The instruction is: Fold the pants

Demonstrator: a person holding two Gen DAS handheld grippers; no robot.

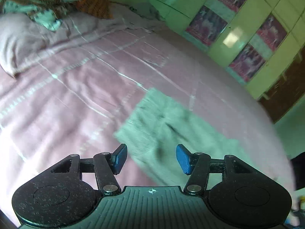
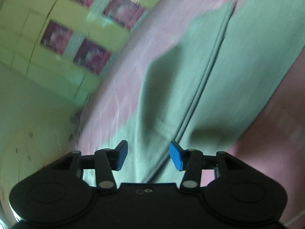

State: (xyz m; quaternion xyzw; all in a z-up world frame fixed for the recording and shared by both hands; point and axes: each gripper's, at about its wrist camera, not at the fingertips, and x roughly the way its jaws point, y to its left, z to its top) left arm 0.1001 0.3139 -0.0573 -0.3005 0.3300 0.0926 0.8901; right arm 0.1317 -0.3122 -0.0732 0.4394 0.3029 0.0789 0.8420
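Ahead of both grippers: pale green pants point(image 2: 190, 72) lie flat on a pink bedspread point(image 1: 76, 87), no part lifted.
Left gripper point(image 1: 151, 159): jaws spread wide, nothing between the blue pads point(image 1: 120, 158); it hovers above the near edge of the cloth, which spreads forward and to its right.
Right gripper point(image 2: 148, 155): jaws equally wide and empty; the cloth runs directly under it and away forward.
Seam line point(image 2: 207, 80): a long straight edge where the two legs seem to meet, running from just under the right gripper toward the far end.
Blur: both views are smeared, so whether any pad touches fabric cannot be told.
Surroundings: a pillow point(image 1: 21, 43) far forward-left of the left gripper; a yellow-green wardrobe point(image 1: 238, 28) beyond the bed's edge.
Step, as I judge it: reaching in for a first grasp; no crosswise fold is visible yet.
Next move calls for: lowering each gripper onto an edge, closing on all layers, then lifting both ends together so the cloth folds evenly.
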